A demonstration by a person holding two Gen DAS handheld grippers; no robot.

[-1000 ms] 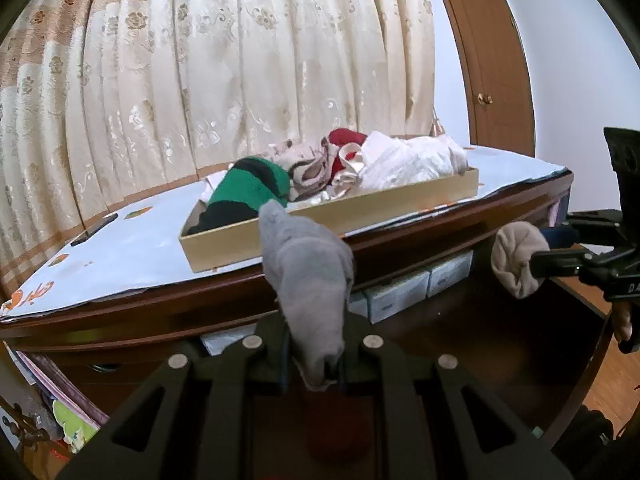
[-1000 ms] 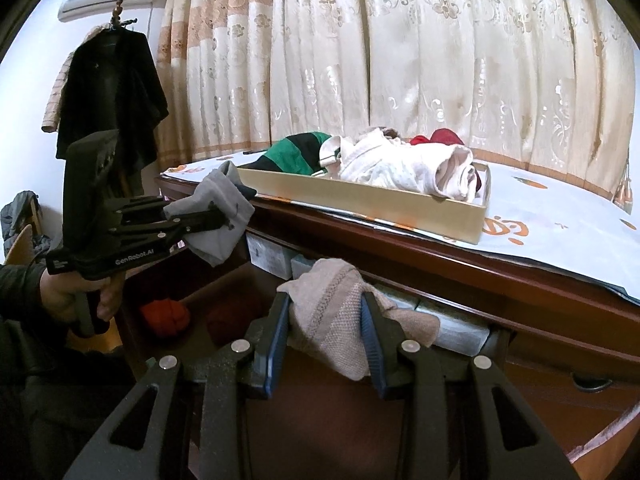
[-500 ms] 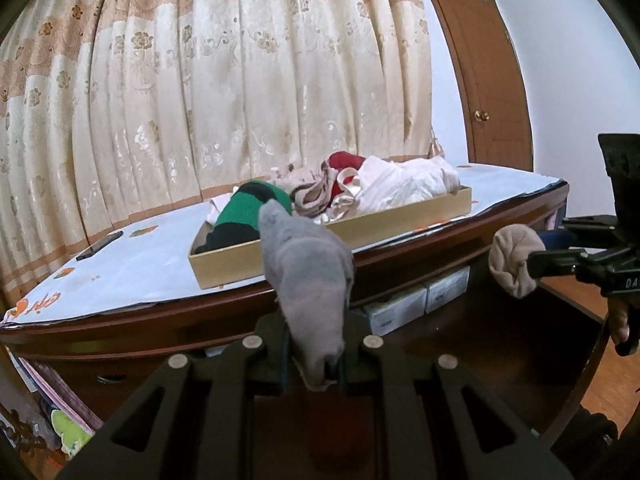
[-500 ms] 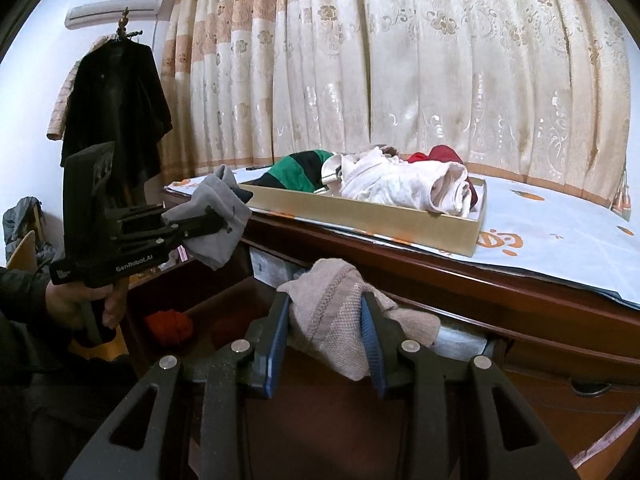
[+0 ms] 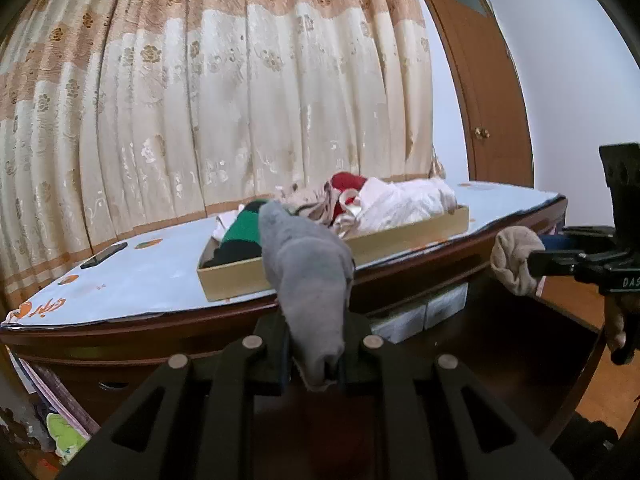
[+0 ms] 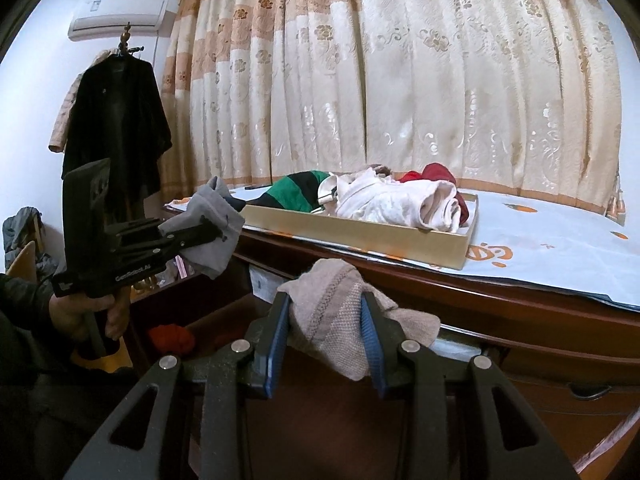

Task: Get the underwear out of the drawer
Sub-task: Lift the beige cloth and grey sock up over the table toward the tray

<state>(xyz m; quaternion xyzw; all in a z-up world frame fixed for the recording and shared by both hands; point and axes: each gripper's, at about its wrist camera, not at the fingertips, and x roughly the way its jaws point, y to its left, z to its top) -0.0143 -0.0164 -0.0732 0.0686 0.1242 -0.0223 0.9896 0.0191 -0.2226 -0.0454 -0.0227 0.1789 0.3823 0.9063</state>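
My left gripper (image 5: pixel 316 360) pinches the limp grey garment (image 5: pixel 308 276) tight, my right gripper (image 6: pixel 326 344) clamps the soft beige bundle (image 6: pixel 340 320); both are light and need bunched grips.

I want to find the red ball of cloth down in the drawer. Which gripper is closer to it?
Left. The left gripper, clamping a grey cloth, hangs almost directly above the red cloth. The right gripper, clamping a beige cloth, is off to the side.
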